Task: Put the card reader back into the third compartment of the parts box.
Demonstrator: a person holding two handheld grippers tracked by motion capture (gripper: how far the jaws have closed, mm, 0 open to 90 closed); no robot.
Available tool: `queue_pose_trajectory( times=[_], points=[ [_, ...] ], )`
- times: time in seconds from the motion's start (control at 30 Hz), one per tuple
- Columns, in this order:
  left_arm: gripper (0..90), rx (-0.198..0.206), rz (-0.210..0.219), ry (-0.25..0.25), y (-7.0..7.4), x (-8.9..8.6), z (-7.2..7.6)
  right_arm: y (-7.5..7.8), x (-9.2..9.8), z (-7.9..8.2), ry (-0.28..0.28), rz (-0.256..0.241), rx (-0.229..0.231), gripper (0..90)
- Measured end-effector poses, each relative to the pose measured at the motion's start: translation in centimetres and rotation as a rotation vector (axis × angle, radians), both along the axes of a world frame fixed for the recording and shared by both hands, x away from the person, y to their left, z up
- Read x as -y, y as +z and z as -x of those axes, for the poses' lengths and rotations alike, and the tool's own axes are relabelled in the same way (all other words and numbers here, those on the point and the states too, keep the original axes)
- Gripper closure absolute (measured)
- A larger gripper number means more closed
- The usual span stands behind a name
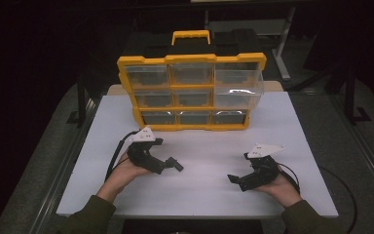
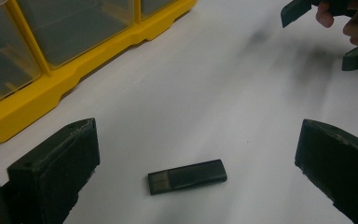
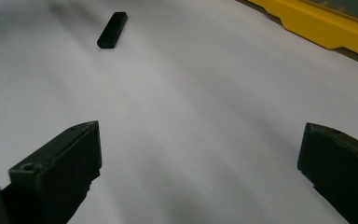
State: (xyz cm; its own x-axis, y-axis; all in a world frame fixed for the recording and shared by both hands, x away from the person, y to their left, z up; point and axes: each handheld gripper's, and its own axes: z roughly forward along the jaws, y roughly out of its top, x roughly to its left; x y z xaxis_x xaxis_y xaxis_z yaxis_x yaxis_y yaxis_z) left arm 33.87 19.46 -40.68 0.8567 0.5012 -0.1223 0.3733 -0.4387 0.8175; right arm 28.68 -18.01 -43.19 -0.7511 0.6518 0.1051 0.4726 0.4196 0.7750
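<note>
Black USB stick [image 2: 187,176] flat on table, btwn left gripper [image 2: 196,158] jaws, untouched

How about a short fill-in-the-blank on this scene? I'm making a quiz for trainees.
1. The black memory stick lies flat between the jaws of the ____ gripper.
2. The frame of the drawer cabinet is ____.
3. The jaws of the right gripper stand ____.

Missing words: left; yellow; open
</note>
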Motion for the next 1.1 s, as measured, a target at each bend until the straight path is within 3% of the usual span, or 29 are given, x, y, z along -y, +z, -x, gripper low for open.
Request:
queue_pose_trajectory(
  times=[0.63, 1.1],
  points=[
    [0.0, -0.004, -0.01, 0.023, -0.9, 2.5, -0.3, 0.0, 0.0, 0.1, 0.008, 0.0, -0.005, 0.0],
    [0.0, -0.017, -0.056, 0.102, -2.6, 3.0, 0.0, -0.1, -0.1, 0.1, 0.01, 0.003, -0.007, 0.0]
  ],
)
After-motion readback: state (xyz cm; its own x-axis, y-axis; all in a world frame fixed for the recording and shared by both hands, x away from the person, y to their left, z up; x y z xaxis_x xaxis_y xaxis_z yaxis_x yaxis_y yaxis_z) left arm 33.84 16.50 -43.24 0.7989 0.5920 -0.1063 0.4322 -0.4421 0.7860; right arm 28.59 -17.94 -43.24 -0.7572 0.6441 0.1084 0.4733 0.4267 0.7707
